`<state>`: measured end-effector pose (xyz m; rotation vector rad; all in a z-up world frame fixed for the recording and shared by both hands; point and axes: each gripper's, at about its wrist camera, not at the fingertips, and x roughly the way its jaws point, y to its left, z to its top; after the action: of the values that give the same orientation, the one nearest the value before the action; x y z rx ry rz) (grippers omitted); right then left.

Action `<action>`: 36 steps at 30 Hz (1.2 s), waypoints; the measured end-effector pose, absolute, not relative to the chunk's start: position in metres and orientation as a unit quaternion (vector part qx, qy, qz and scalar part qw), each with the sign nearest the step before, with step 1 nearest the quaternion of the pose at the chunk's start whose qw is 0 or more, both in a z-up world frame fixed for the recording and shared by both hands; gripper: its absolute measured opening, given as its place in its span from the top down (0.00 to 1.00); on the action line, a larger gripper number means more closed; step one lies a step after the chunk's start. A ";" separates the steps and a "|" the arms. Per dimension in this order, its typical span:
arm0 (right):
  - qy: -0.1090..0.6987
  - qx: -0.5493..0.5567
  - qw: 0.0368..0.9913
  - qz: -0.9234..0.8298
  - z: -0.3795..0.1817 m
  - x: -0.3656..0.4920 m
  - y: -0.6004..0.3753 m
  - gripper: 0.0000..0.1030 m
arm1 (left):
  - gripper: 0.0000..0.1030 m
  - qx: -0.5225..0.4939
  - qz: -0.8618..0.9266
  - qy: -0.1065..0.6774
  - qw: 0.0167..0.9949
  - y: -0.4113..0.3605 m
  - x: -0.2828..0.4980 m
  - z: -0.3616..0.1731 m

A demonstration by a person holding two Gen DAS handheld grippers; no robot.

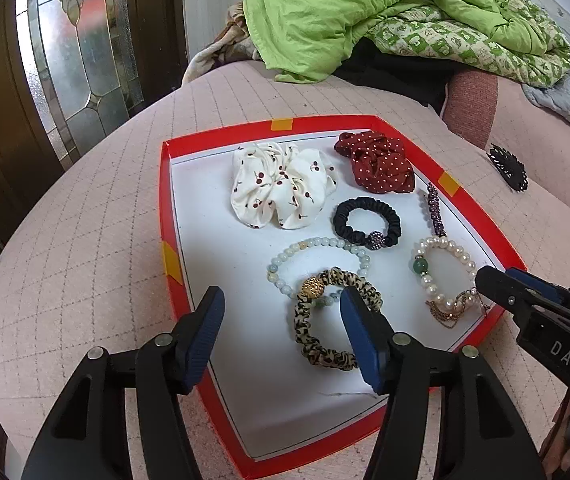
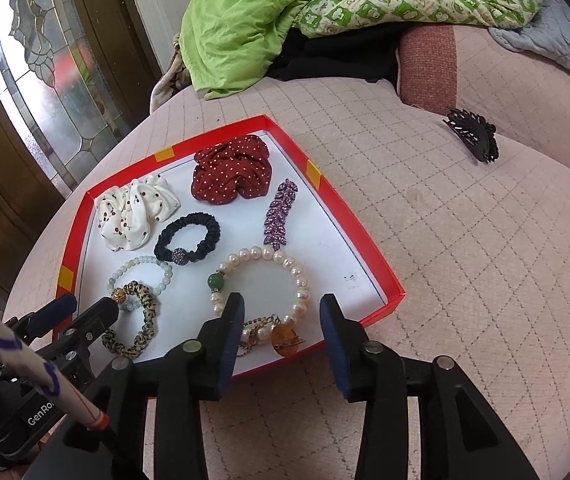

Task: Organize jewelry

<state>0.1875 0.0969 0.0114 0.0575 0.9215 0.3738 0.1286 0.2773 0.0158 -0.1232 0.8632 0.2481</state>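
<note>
Black hair claw (image 2: pixel 471 136) lay on the quilted cushion, outside the red tray (image 2: pixel 355 226), far ahead-right of the right gripper (image 2: pixel 281 340), the nearer one; both grippers' jaws stood part-open, holding nothing

Left gripper (image 1: pixel 283 312) hanging open over red tray (image 1: pixel 167 216), near-left corner, leopard scrunchie (image 1: pixel 327 320) just beside right finger; pearl bracelet (image 1: pixel 445 276) by right edge.

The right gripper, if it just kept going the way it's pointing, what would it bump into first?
Most likely the pearl bracelet in the red tray: its near end with the amber charm lies between the open right gripper fingers. Depth is hard to judge.
</note>
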 end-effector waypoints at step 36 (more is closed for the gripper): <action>0.369 -0.017 0.924 0.101 0.067 0.134 0.058 0.07 | 0.06 -0.091 0.197 0.314 0.925 0.271 0.077 0.065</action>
<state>0.1337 0.0584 0.0675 -0.0349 0.7571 0.2065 0.0772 0.2706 0.0653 -0.1864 0.6433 0.4037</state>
